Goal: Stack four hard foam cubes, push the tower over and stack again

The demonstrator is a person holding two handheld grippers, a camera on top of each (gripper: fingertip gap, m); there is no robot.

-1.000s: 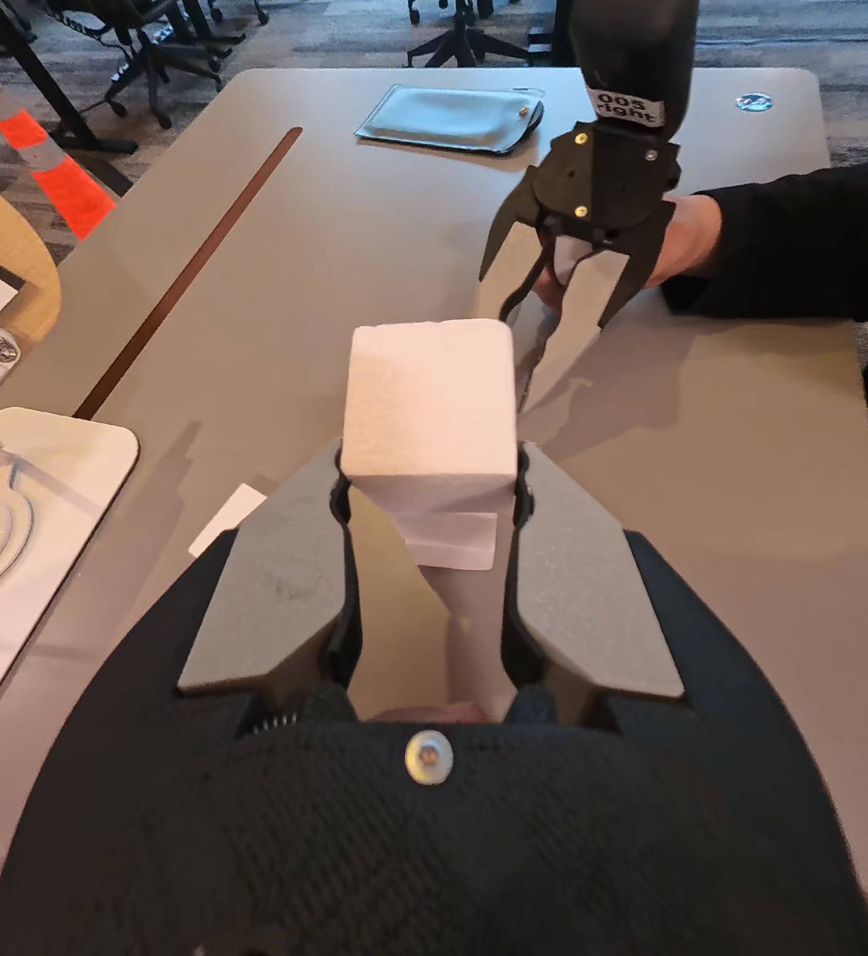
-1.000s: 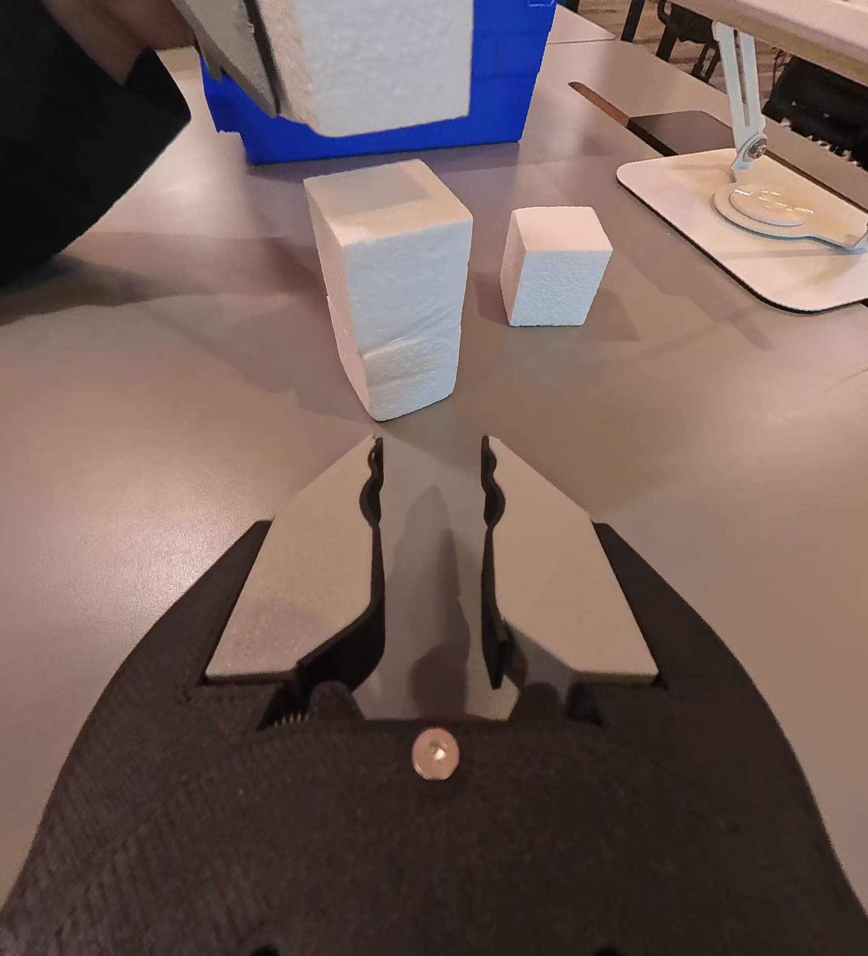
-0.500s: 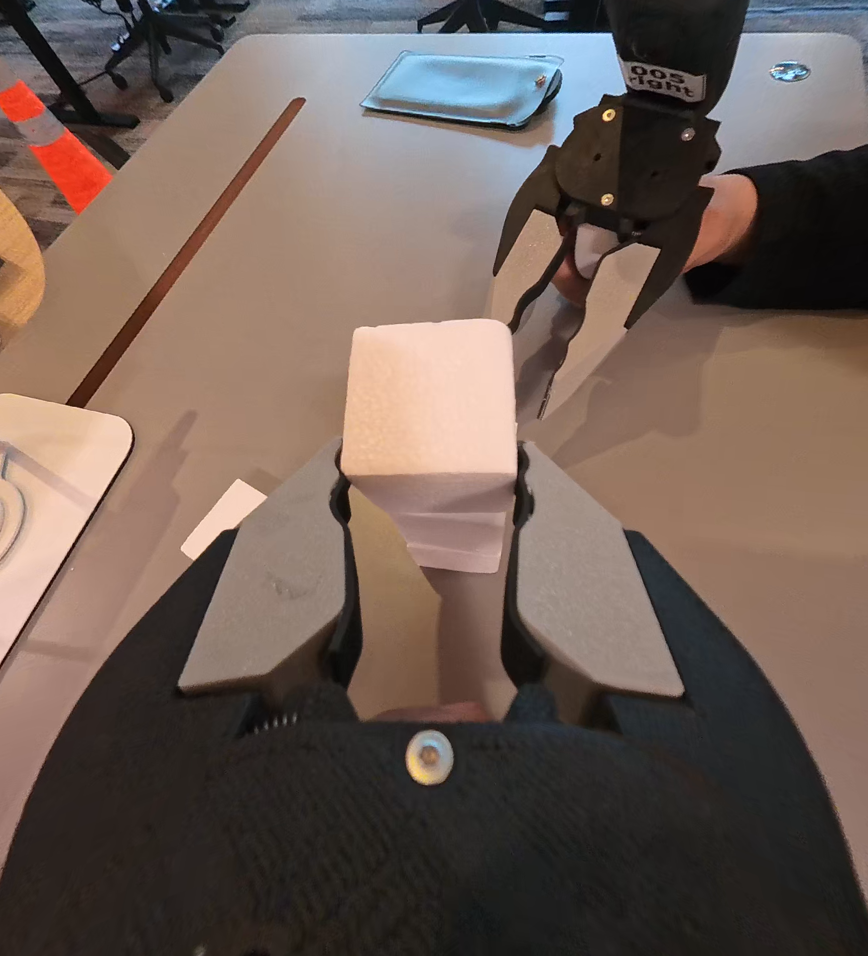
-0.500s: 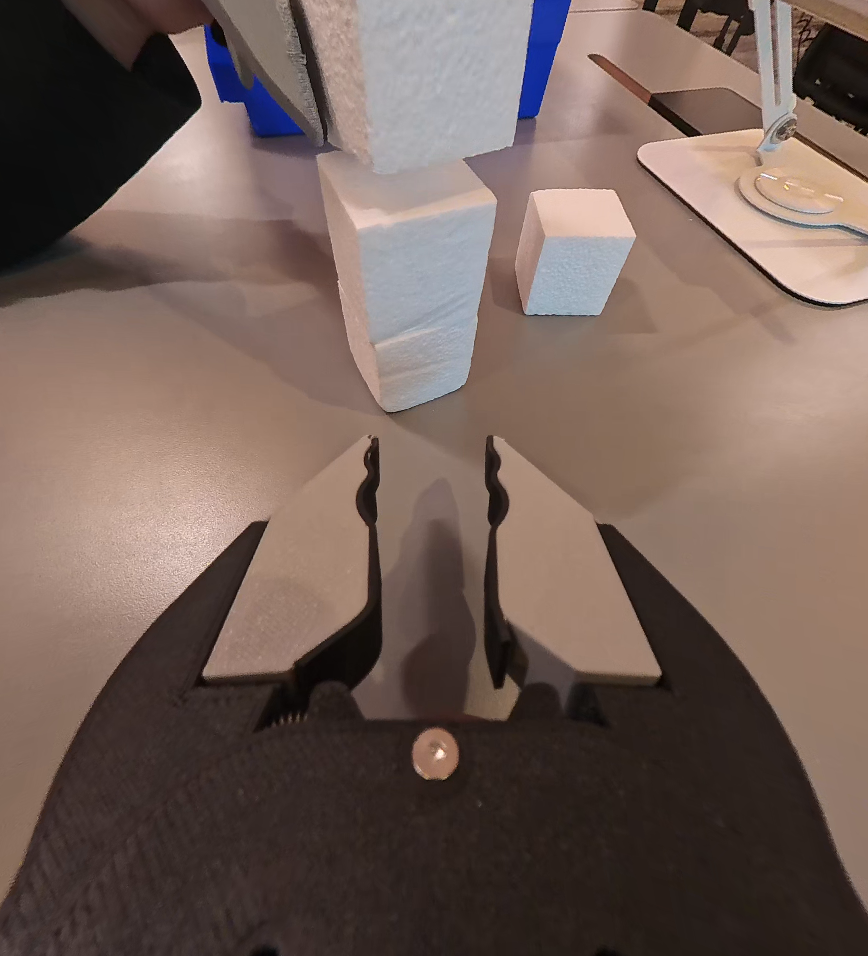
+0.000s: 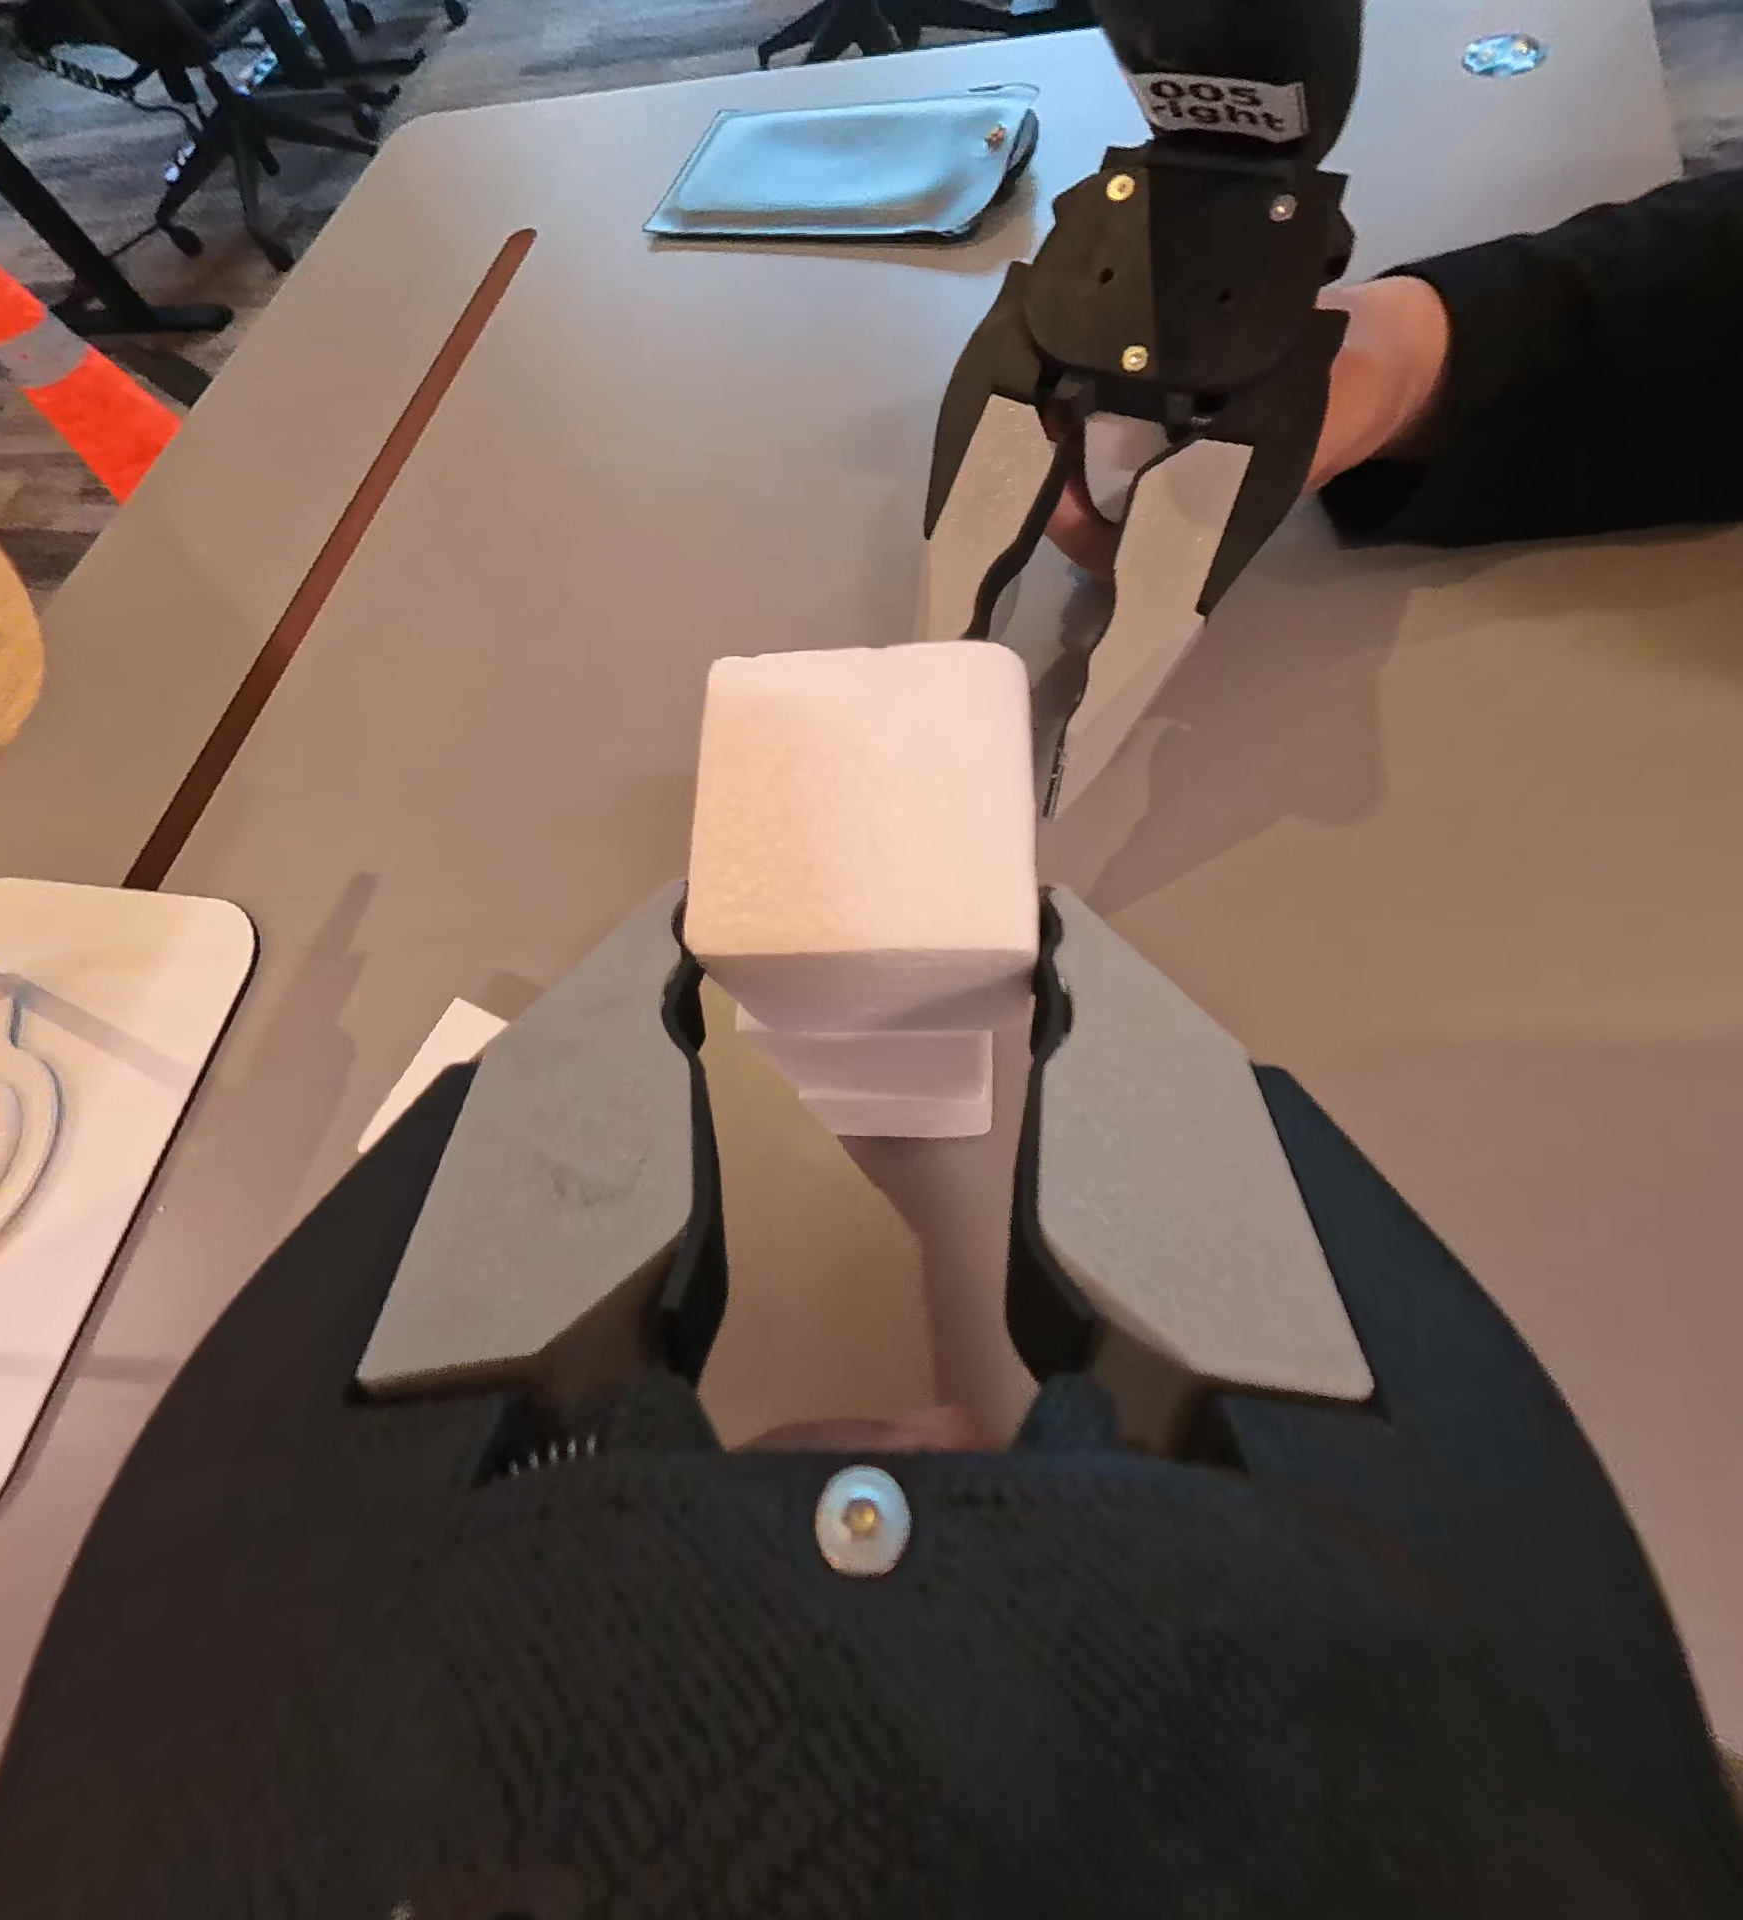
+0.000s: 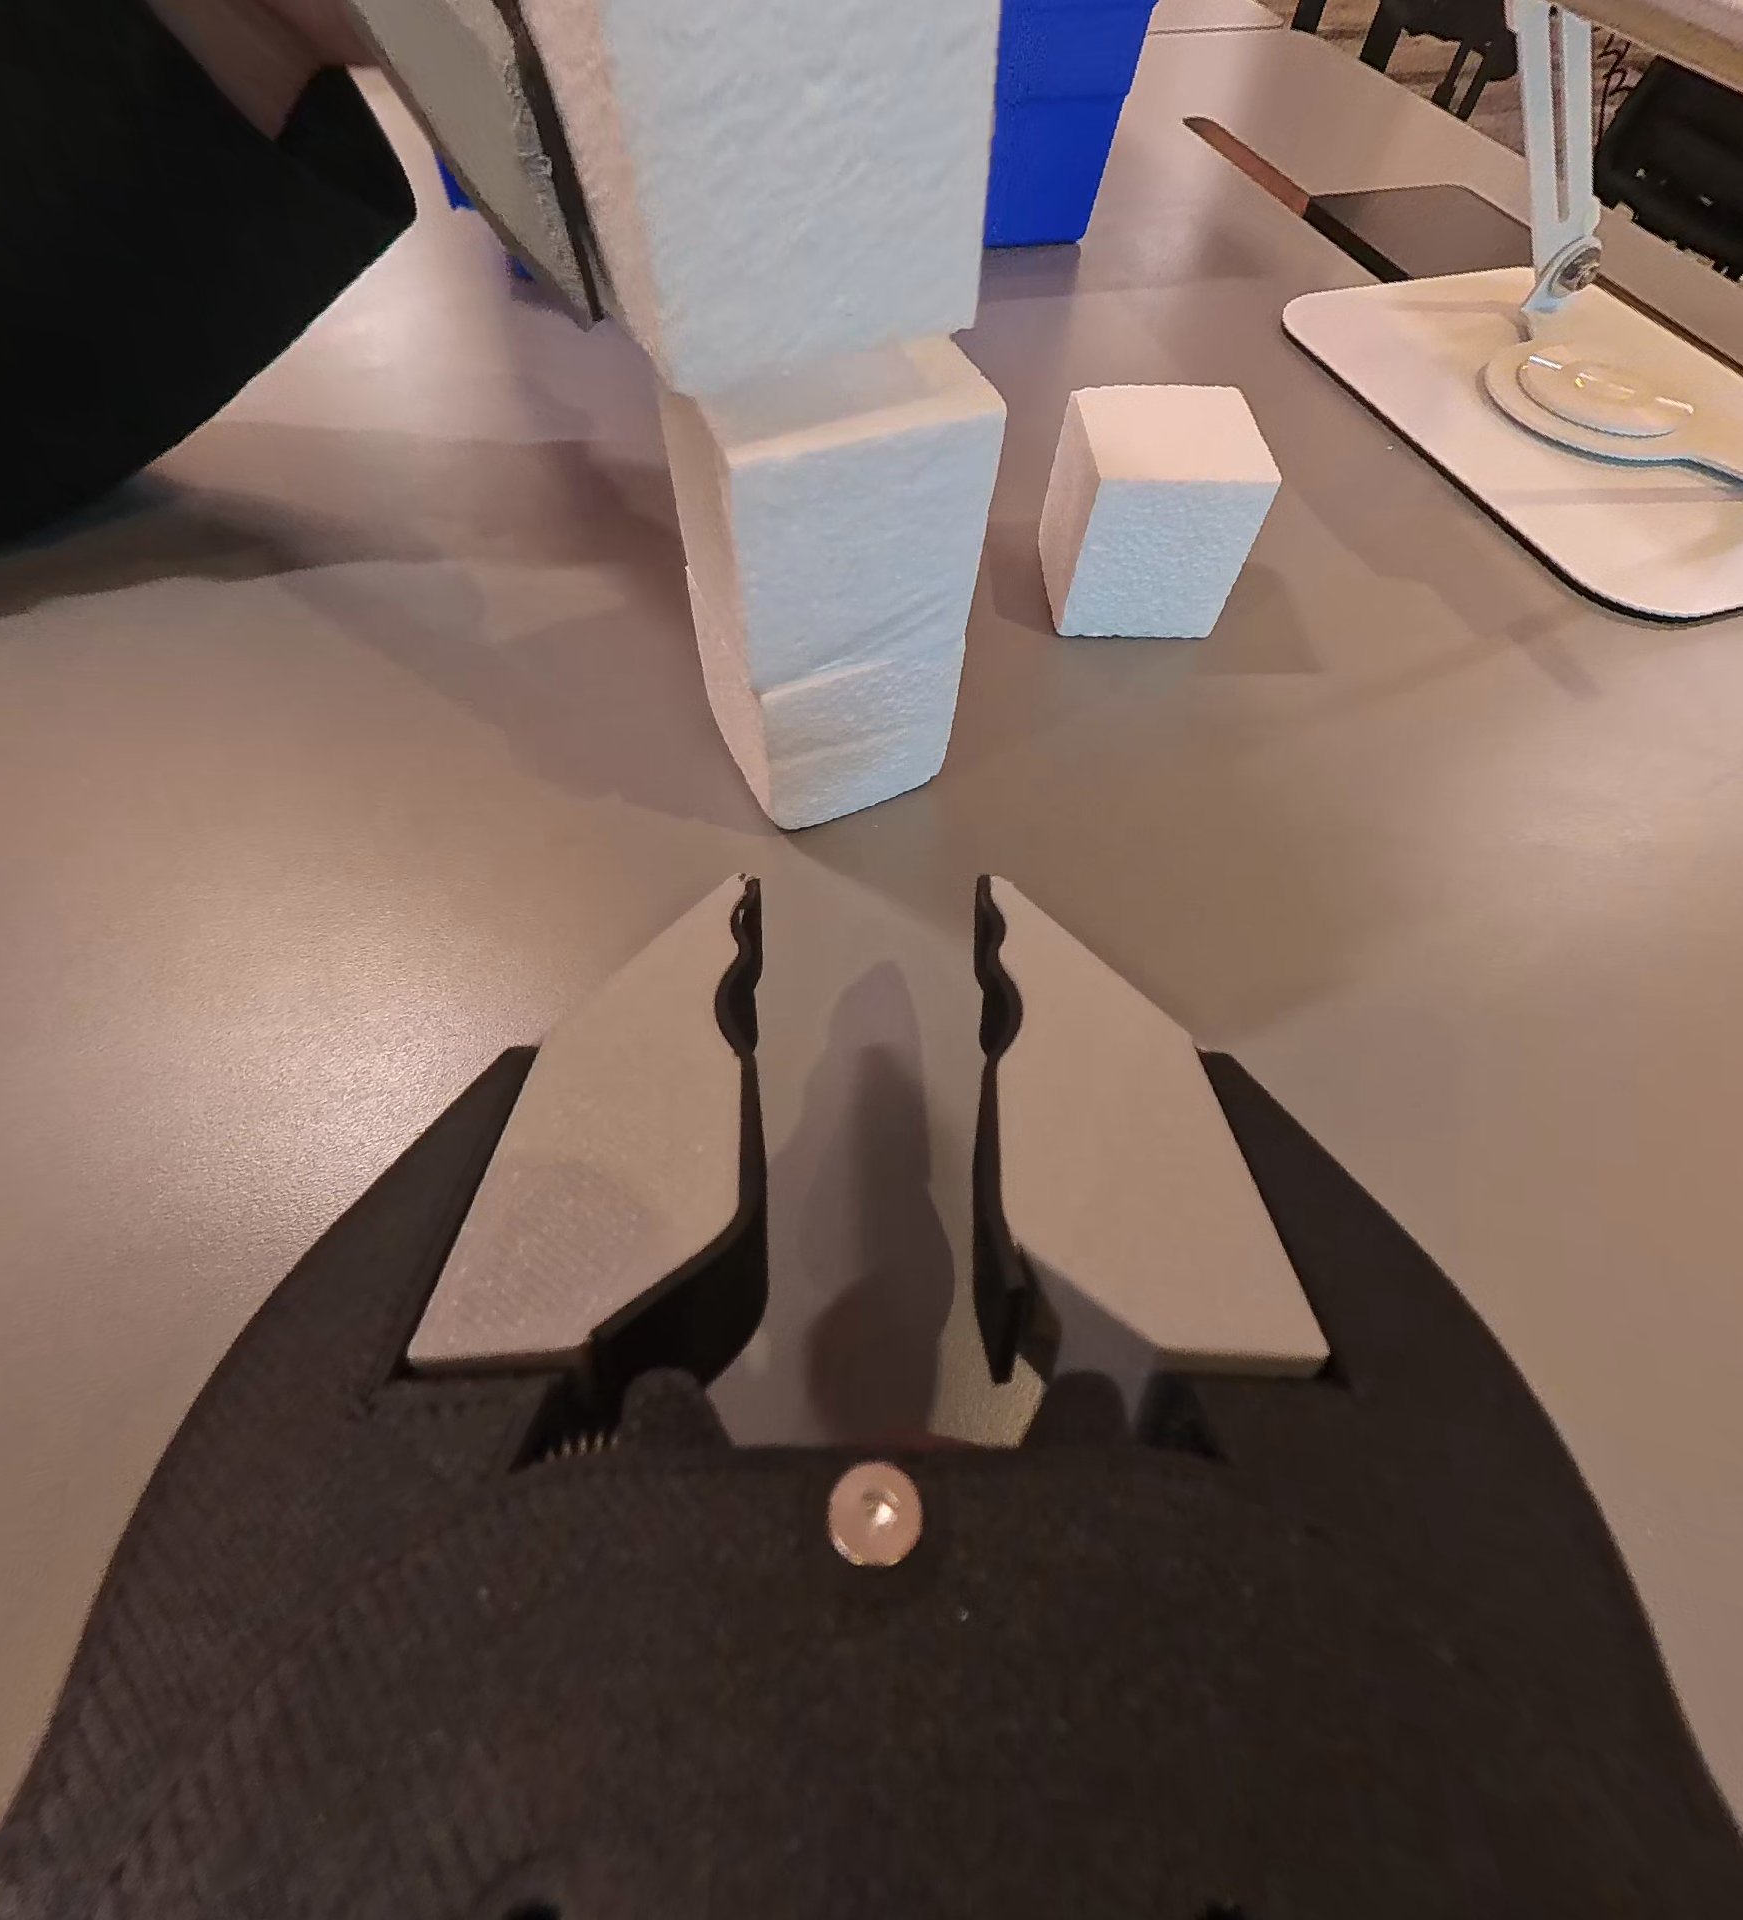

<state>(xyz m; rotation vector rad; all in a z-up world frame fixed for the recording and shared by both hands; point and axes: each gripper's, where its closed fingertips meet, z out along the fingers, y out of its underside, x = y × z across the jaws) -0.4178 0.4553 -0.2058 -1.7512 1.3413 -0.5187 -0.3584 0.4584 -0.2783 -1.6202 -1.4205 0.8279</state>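
Note:
My left gripper (image 5: 862, 935) is shut on a white foam cube (image 5: 862, 800), with both pads pressed on its sides. It holds the cube right over a stack of two white cubes (image 5: 888, 1081). In the right wrist view the held cube (image 6: 805, 166) meets the top of the stack (image 6: 846, 582), set slightly off to the left. I cannot tell whether its weight rests there. A fourth cube (image 6: 1153, 509) stands alone on the table to the right of the stack. My right gripper (image 6: 867, 894) is open and empty, low over the table just short of the stack's base. It also shows in the left wrist view (image 5: 1038, 675).
A blue bin (image 6: 1064, 125) stands behind the stack. A white stand base (image 6: 1532, 436) lies at the right, and shows in the left wrist view (image 5: 67, 1143). A dark pouch (image 5: 846, 166) lies at the table's far end. A person's sleeve (image 5: 1625, 343) reaches in from the right. The gap from one gripper's tips to the other's is roughly 10 cm.
My left gripper has brought the held cube down from above the stack to its top. My right gripper has moved a little closer to the stack and stays open.

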